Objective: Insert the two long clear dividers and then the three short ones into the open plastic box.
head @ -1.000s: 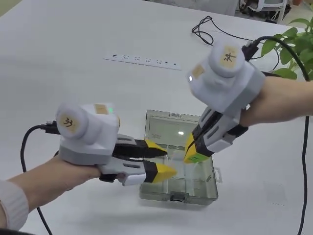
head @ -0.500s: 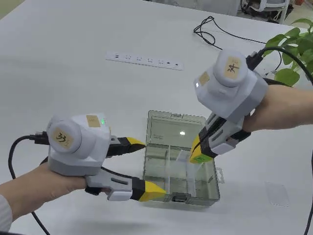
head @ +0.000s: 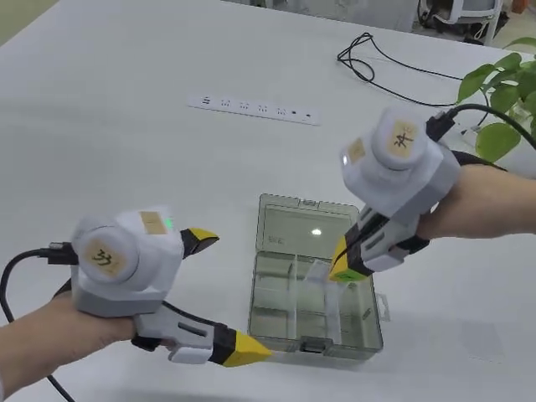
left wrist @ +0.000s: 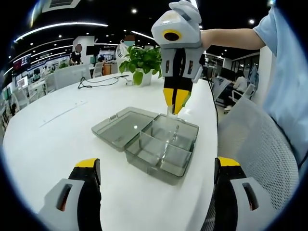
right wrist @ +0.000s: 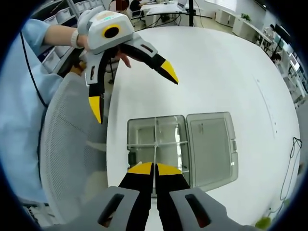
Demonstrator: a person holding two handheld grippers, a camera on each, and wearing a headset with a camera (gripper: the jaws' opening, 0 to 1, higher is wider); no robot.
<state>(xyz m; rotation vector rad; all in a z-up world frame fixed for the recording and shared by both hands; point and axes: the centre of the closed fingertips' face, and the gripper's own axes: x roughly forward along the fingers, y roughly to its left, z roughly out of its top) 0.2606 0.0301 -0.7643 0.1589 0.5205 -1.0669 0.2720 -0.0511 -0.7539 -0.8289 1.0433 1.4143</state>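
Open plastic box (head: 311, 345): translucent smoky grey-green
Thin plastic divider (head: 322, 275): clear
Left gripper (head: 230, 293), right gripper (head: 343, 270): white bodies, black jaws, yellow tips
Workbench table (head: 126, 84): plain white
Leafy plant (head: 502, 109): green

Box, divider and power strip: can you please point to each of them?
box (head: 297, 224): head view, on the open lid.
divider (head: 320, 273): head view, on its clear face, above the box.
power strip (head: 254, 109): head view, on its middle.

Two claws (head: 228, 295) (head: 345, 270), one box (head: 289, 219)
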